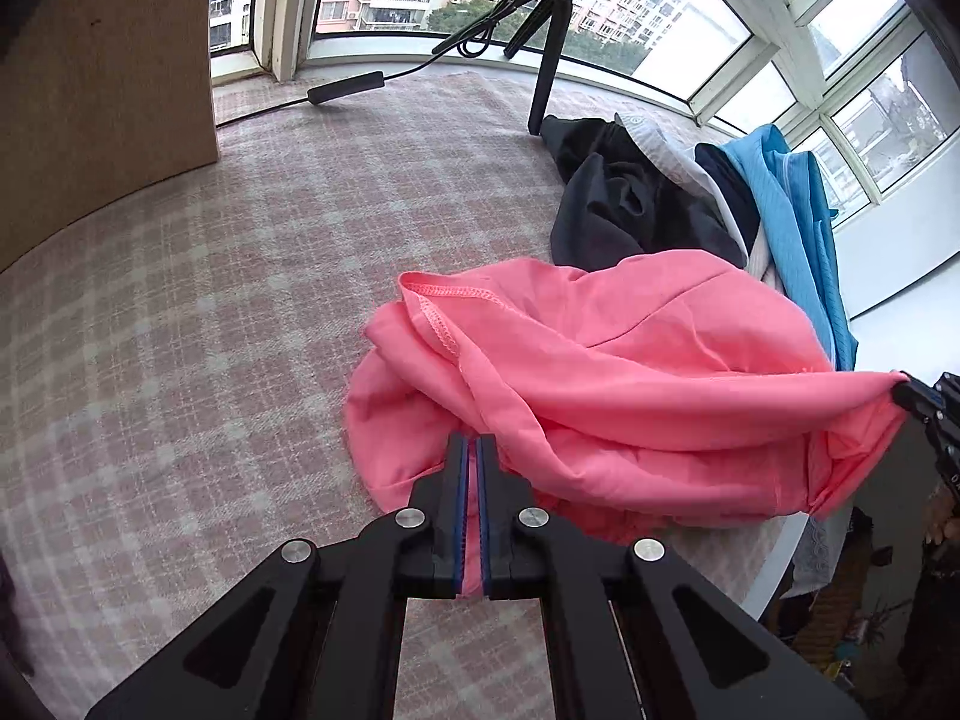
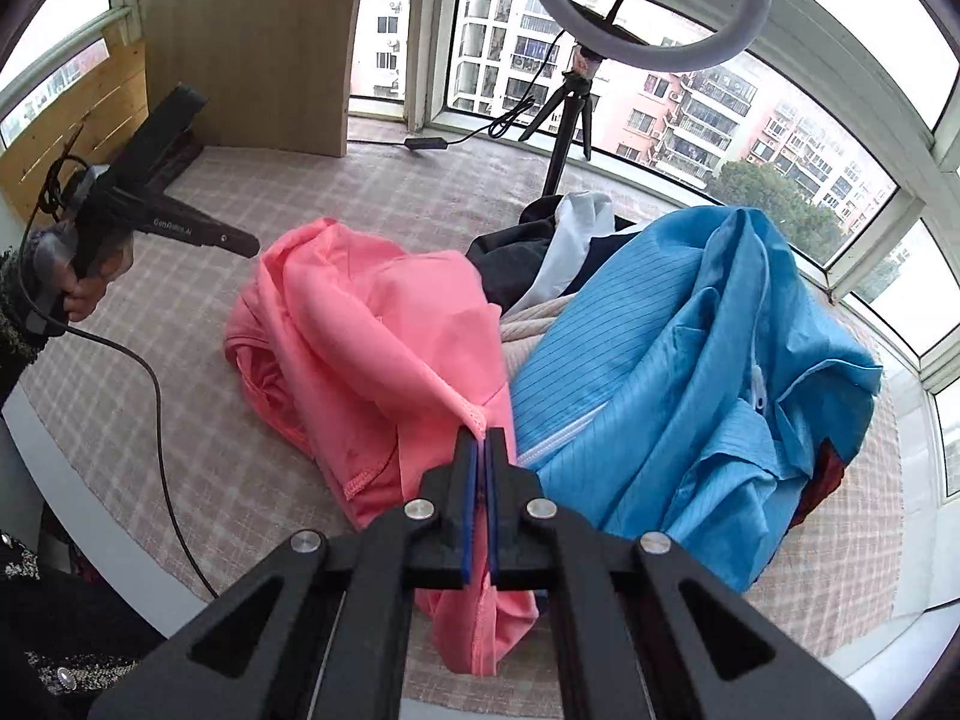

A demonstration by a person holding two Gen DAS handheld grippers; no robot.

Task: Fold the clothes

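The pink garment (image 1: 600,360) lies in a loose, rumpled heap on the near part of the checked cloth-covered table (image 1: 210,300), with one stitched hem turned up toward the far side and no flat fold anywhere in it. The left gripper (image 1: 472,441) is clamped on an edge of the pink fabric, which shows as a thin strip between its blue pads; the right gripper (image 2: 480,435) is pinched closed on a stitched corner of the same garment, and in the left wrist view that corner is drawn taut toward the right edge of the table. Judging by this, the work is at its start: the garment has been picked up by two points but not yet spread, and every fold remains to be made. Just beyond it to the right waits an unsorted pile, a blue striped zip jacket (image 2: 690,348), a black garment (image 1: 624,204) and a white one (image 2: 576,222), all untouched by the look of them. Farther off stand a ring light (image 2: 648,6) on its tripod (image 2: 567,120) before the windows (image 1: 840,48), and a wooden board (image 1: 102,78) at the far left.
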